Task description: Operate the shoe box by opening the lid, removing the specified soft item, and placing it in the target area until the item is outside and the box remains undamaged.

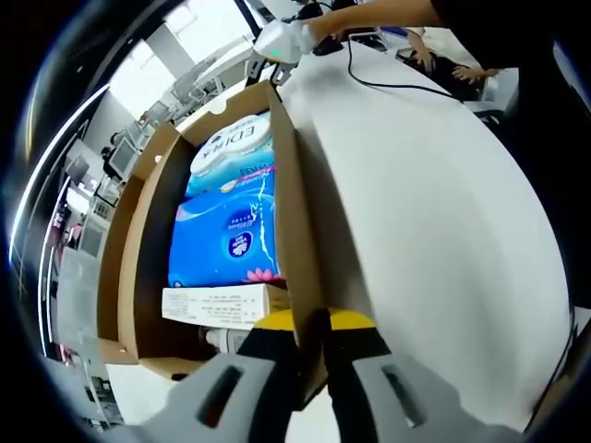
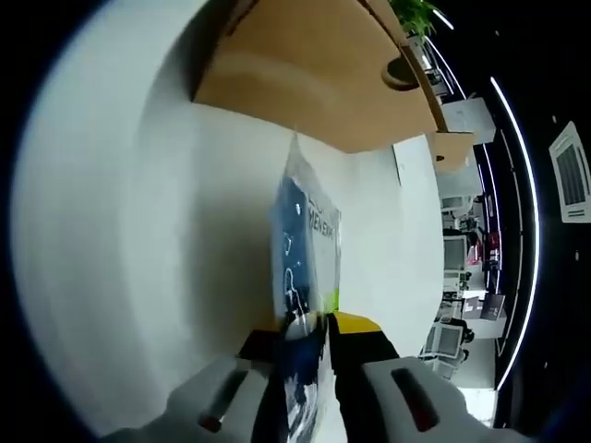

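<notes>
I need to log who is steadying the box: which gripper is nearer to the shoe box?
Left. The left gripper clamps the shoe box wall; the right gripper holds a blue packet out over the table.

Ahead of the left jaws the shoe box (image 1: 138,268) is lying open, tissue packs (image 1: 226,221) crowding it; bare tabletop (image 1: 434,203) is stretching free to their right.

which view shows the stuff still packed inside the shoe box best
The left gripper view: it looks into the open brown cardboard shoe box, showing blue tissue packs and a flat white carton. The right gripper view shows the box's outside, contents hidden.
</notes>
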Tool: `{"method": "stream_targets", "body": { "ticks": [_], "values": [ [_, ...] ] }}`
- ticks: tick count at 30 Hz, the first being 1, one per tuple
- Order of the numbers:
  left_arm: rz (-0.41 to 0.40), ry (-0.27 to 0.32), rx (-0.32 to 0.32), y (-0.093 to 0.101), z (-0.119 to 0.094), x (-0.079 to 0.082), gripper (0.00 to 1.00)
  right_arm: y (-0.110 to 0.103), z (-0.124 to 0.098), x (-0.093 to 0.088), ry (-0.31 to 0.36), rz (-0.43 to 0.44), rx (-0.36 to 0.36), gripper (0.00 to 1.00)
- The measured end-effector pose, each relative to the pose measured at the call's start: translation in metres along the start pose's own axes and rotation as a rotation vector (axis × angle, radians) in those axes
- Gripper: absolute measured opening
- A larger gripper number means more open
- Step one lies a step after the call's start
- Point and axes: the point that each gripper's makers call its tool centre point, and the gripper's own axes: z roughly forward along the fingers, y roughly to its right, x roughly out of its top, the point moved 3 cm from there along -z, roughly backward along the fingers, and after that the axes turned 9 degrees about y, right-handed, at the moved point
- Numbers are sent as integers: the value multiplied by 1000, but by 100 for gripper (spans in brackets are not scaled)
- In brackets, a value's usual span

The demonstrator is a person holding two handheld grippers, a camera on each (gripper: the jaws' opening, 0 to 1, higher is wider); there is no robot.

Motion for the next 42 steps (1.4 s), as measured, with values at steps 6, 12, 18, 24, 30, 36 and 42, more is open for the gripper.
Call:
{"method": "stream_targets", "body": {
  "ticks": [6,12,18,24,30,36,42],
  "values": [
    [0,-1,0,1,0,0,8,-5,-14,0,-4,-30,-17,10],
    [-1,-2,1,1,-1,0,8,-12,-27,-5,-19,-38,-13,10],
    [-1,-2,2,2,-1,0,8,-11,-31,-13,-46,-61,-10,9],
    [-1,-2,2,2,-1,0,8,-10,-34,-16,-60,-131,25,5],
    [0,-3,2,2,-1,0,8,-8,-30,-16,-54,-160,72,2],
    [1,-5,2,2,-1,-1,8,-8,-25,-14,-41,-191,101,2],
    [2,-4,2,2,-1,-1,8,-8,-23,-12,-34,-203,108,2]
  ]
}}
